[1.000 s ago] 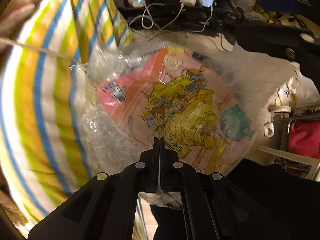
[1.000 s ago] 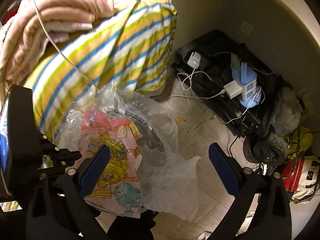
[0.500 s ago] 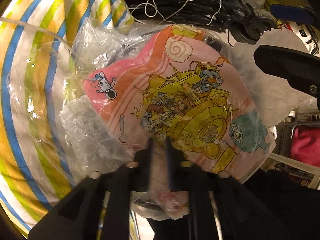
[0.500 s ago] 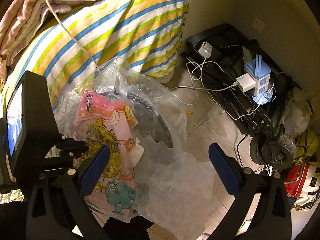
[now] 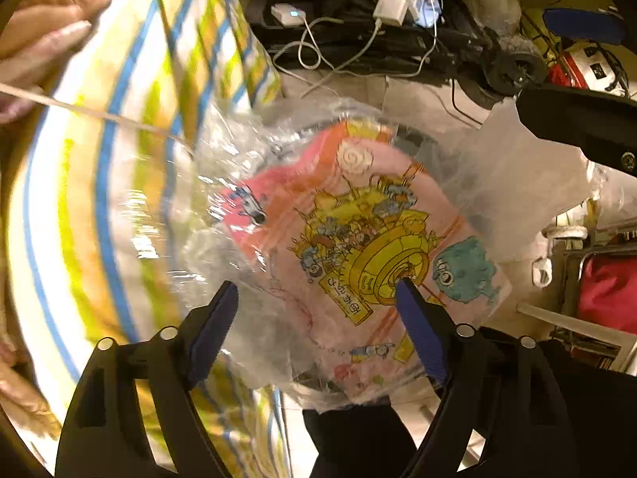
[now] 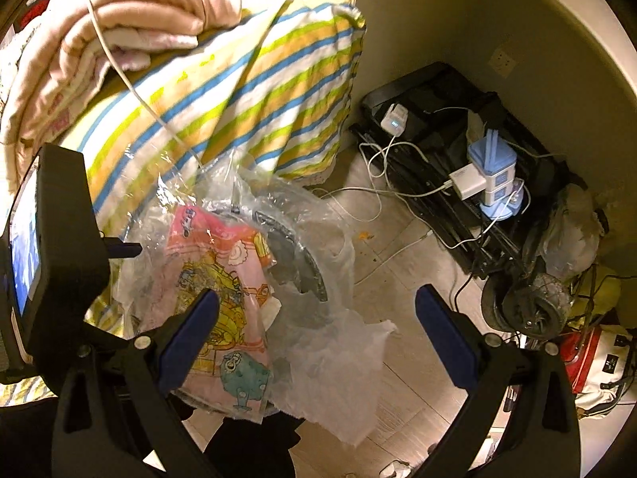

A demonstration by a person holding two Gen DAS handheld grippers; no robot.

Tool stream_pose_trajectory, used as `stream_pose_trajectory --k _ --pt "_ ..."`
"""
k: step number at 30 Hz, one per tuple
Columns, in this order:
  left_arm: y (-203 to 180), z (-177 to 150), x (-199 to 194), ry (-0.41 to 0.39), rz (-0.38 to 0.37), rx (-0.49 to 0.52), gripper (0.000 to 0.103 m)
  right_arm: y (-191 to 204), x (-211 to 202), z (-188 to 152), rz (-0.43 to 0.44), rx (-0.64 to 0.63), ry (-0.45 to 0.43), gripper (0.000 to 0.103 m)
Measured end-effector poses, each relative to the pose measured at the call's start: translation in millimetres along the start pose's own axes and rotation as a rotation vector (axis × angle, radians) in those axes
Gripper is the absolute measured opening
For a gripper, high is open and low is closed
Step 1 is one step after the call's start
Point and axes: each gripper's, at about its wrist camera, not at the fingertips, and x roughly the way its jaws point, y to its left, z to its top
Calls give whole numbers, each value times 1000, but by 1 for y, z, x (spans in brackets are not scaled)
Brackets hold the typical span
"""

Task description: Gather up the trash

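A pale tiled floor (image 6: 382, 263) is seen in a corner of the room, bounded by a cream wall (image 6: 469, 20) with a socket at 1 o'clock. A black folded frame (image 6: 434, 127) lies against the wall at 2 o'clock, with a blue power tower (image 6: 493, 175), white chargers and trailing white cables (image 6: 378, 167) on it. A small scooter wheel (image 6: 529, 302) is seen at 4 o'clock. At 10 o'clock a bed is covered by a striped sheet (image 6: 239, 91) in yellow, green and blue, with a pink blanket (image 6: 119, 20) piled on top.

A clear plastic bag (image 5: 278, 207) of trash hangs beside the bed edge; inside it a pink printed wrapper (image 5: 358, 239) with yellow cartoon figures and a teal monster is seen. Some Asian characters are printed on a yellow panel, but cannot be read with certainty.

The left gripper (image 5: 316, 298) is spread wide, its blue pads on either side of the bag's lower part; contact cannot be judged. The right gripper (image 6: 314, 310) is also held wide apart, with nothing between its pads but loose bag plastic below.
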Motion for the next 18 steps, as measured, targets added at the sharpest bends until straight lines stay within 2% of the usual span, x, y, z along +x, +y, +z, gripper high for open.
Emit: stream_pose_trajectory --k 1,3,5,12,18 --pt "1 1 -8 -7 3 -2 83 -1 -5 1 -1 3 -2 96" --pt "2 4 -24 -18 12 -7 93 -3 -18 5 -2 14 -11 96" --pt "1 6 -35 -23 17 -10 97 -4 -32 9 -2 23 -21 96" --pt "-1 15 -100 -79 37 -10 97 -11 -95 27 -10 57 -89 96" --pt "0 35 -171 -178 61 -31 97 -23 -162 43 -30 112 -186 96"
